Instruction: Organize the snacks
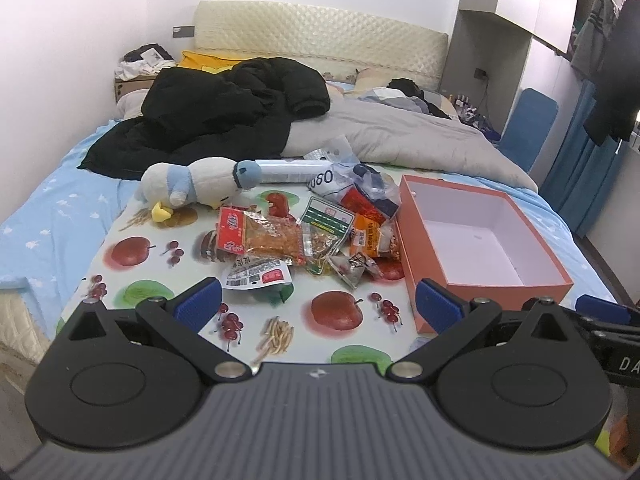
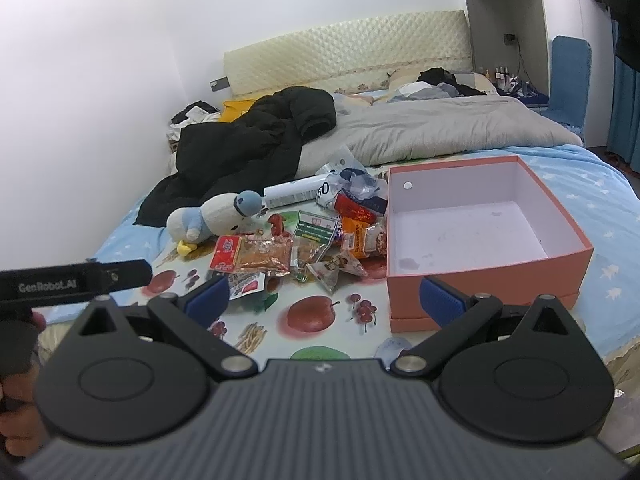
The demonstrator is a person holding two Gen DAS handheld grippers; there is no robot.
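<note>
Holding both grippers above the near edge of the fruit-print cloth (image 1: 132,254), we see the left gripper (image 1: 318,300) spread wide with nothing between its blue pads (image 1: 199,303), and the right gripper (image 2: 326,298) just as wide and empty. The cloth lies on a bed (image 1: 52,216) with a blue star sheet.

The snacks (image 1: 304,236) sit in a loose heap in the middle of the cloth, well apart from both grippers. A red-and-orange packet (image 1: 260,238) lies at the heap's left, a green-and-white packet (image 1: 327,218) behind it, a white pouch (image 1: 256,274) with a red label nearest us, and a small clear pouch (image 1: 354,268) at the front right. Orange packets (image 1: 370,236) touch the box's left wall.

The box (image 1: 424,256) is orange outside, pale inside, open and empty, just right of the heap. In the right wrist view the box (image 2: 488,266) stands directly ahead of the right pad.

A plush duck (image 1: 192,188) lies on its side behind the heap's left, a white tube (image 1: 294,171) beside its head. A black coat (image 1: 216,112) and a grey quilt (image 1: 404,136) lie farther back.
</note>
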